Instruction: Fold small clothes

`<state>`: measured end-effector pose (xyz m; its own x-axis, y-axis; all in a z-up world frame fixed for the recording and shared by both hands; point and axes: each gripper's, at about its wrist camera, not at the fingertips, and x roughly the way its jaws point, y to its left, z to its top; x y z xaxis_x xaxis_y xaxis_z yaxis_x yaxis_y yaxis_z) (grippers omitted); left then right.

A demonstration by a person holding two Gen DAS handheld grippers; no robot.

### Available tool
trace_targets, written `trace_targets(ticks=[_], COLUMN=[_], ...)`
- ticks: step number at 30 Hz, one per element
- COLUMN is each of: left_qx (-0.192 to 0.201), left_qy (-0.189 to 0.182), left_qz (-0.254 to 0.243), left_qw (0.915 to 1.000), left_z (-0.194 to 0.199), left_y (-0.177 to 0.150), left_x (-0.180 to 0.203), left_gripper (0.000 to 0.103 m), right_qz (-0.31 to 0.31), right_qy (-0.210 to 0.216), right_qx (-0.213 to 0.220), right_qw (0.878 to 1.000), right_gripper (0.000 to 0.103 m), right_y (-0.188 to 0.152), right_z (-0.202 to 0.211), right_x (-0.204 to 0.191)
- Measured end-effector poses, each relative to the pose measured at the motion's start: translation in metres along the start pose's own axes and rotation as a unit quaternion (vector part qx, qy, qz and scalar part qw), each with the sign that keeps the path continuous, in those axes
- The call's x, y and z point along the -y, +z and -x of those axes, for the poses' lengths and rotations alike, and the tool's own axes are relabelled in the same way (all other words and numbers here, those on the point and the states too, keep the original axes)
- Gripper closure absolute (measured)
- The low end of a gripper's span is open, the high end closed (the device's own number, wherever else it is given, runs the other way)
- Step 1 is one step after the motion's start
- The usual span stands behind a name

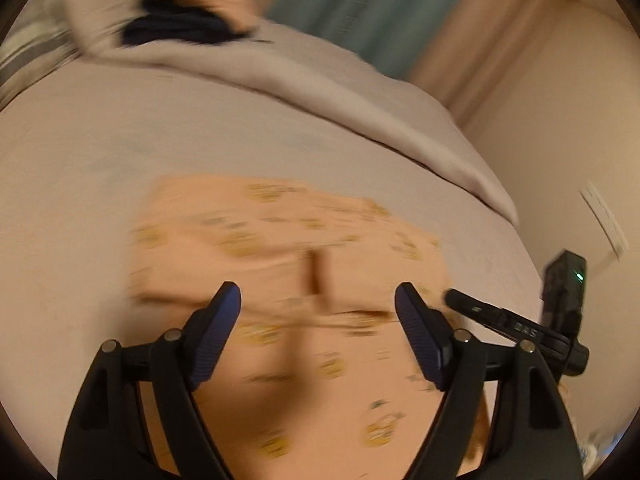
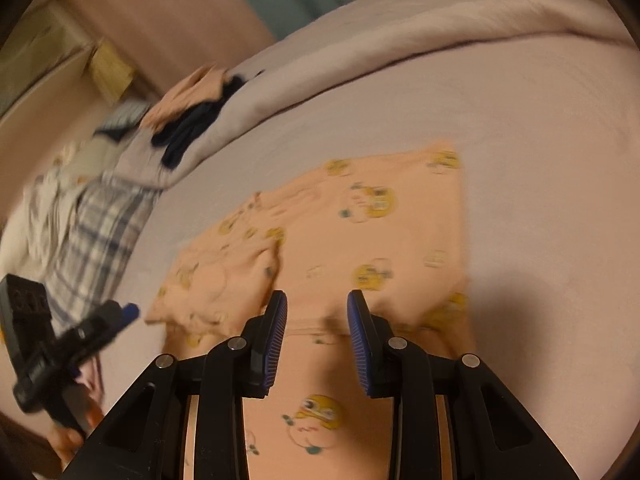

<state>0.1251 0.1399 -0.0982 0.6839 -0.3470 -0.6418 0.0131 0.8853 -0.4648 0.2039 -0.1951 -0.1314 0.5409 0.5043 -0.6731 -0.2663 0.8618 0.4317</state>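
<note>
Shirt [image 1: 288, 248] lies partly folded on the bed [image 1: 80, 160].
Left gripper [image 1: 318, 304] spread wide above it; right gripper [image 2: 317, 312] half-spread, pinching nothing visible; clothes pile [image 2: 188, 120] upper left.

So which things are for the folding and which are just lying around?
For the folding:
- peach printed garment
- left gripper
- right gripper

Just lying about:
- dark clothes
- plaid cloth
- rumpled blanket
- curtain

Left gripper [image 1: 318, 306] agape above peach garment [image 1: 288, 240]
</note>
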Motion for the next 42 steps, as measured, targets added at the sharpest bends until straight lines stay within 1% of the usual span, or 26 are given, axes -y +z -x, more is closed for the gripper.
trace_targets(ticks=[2, 4, 6, 8, 9, 10, 12, 15, 16, 18, 21, 25, 26, 27, 28, 30, 32, 34, 36, 37, 38, 40, 42], left_qx=[0.004, 0.004, 0.003, 0.001, 0.001, 0.001, 0.0, 0.0, 0.0, -0.001, -0.002, -0.009, -0.01, -0.01, -0.011, -0.01, -0.011, -0.012, -0.014, -0.015, -0.016, -0.02, -0.023], left_qy=[0.013, 0.025, 0.03, 0.029, 0.028, 0.028, 0.029, 0.029, 0.027, 0.025, 0.024, 0.021, 0.021, 0.02, 0.019, 0.02, 0.023, 0.021, 0.021, 0.02, 0.02, 0.017, 0.016], left_qz=[0.033, 0.054, 0.071, 0.087, 0.092, 0.096, 0.098, 0.103, 0.107, 0.11, 0.108, 0.106, 0.105, 0.103, 0.102, 0.099, 0.098, 0.101, 0.101, 0.101, 0.101, 0.101, 0.098], left_qw=[0.9994, 0.9982, 0.997, 0.9958, 0.9953, 0.995, 0.9948, 0.9942, 0.9939, 0.9936, 0.9938, 0.9941, 0.9942, 0.9944, 0.9945, 0.9948, 0.9949, 0.9946, 0.9945, 0.9946, 0.9945, 0.9946, 0.9948], left_z=[0.01, 0.014, 0.016, 0.021, 0.022, 0.025, 0.028, 0.03, 0.03, 0.029, 0.028, 0.024, 0.024, 0.024, 0.025, 0.025, 0.026, 0.025, 0.023, 0.022, 0.021, 0.019, 0.018], left_y=[-0.005, -0.012, -0.015, -0.018, -0.019, -0.019, -0.021, -0.022, -0.022, -0.021, -0.022, -0.023, -0.023, -0.023, -0.024, -0.025, -0.025, -0.025, -0.025, -0.025, -0.026, -0.026, -0.026], left_x=[-0.021, -0.036, -0.046, -0.056, -0.06, -0.064, -0.07, -0.073, -0.075, -0.076, -0.075, -0.072, -0.071, -0.07, -0.069, -0.068, -0.068, -0.068, -0.067, -0.066, -0.065, -0.062, -0.06], left_gripper=[0.023, 0.023, 0.023, 0.023, 0.023, 0.023, 0.023, 0.023, 0.023, 0.023, 0.023, 0.023, 0.023, 0.023, 0.023, 0.023, 0.023, 0.023, 0.023, 0.023, 0.023, 0.023, 0.023], right_qz=[0.047, 0.103, 0.163, 0.201, 0.222, 0.243, 0.265, 0.284, 0.29, 0.291, 0.295, 0.307, 0.304, 0.297, 0.284, 0.24, 0.177, 0.111, 0.064, 0.026, 0.003, -0.038, -0.072], right_qy=[-0.001, -0.001, 0.0, -0.006, -0.011, -0.024, -0.039, -0.052, -0.052, -0.05, -0.042, -0.07, -0.071, -0.07, -0.054, -0.022, 0.004, 0.03, 0.051, 0.073, 0.08, 0.093, 0.103], right_qx=[-0.006, -0.011, -0.024, -0.042, -0.051, -0.059, -0.07, -0.074, -0.076, -0.082, -0.087, -0.097, -0.101, -0.103, -0.103, -0.094, -0.068, -0.041, -0.018, 0.001, 0.014, 0.042, 0.072], right_qw=[0.999, 0.995, 0.986, 0.979, 0.974, 0.968, 0.961, 0.954, 0.953, 0.952, 0.951, 0.944, 0.945, 0.947, 0.952, 0.966, 0.982, 0.993, 0.997, 0.997, 0.997, 0.994, 0.989], right_gripper=[0.072, 0.072, 0.072, 0.072, 0.072, 0.072, 0.072, 0.072, 0.069, 0.062, 0.061, 0.061, 0.061, 0.069, 0.081, 0.089, 0.09, 0.091, 0.091, 0.091, 0.091, 0.091, 0.091], right_y=[0.001, 0.002, 0.001, -0.001, -0.002, -0.004, -0.005, -0.006, -0.005, -0.002, -0.003, -0.008, -0.007, -0.006, -0.004, 0.003, 0.014, 0.024, 0.029, 0.031, 0.031, 0.029, 0.021], right_z=[-0.008, -0.016, -0.028, -0.04, -0.049, -0.057, -0.067, -0.071, -0.072, -0.073, -0.076, -0.09, -0.094, -0.096, -0.095, -0.087, -0.072, -0.053, -0.037, -0.025, -0.017, -0.003, 0.012], right_x=[-0.019, -0.042, -0.066, -0.082, -0.09, -0.097, -0.103, -0.105, -0.107, -0.107, -0.113, -0.115, -0.115, -0.112, -0.109, -0.099, -0.081, -0.058, -0.038, -0.022, -0.01, 0.012, 0.034])
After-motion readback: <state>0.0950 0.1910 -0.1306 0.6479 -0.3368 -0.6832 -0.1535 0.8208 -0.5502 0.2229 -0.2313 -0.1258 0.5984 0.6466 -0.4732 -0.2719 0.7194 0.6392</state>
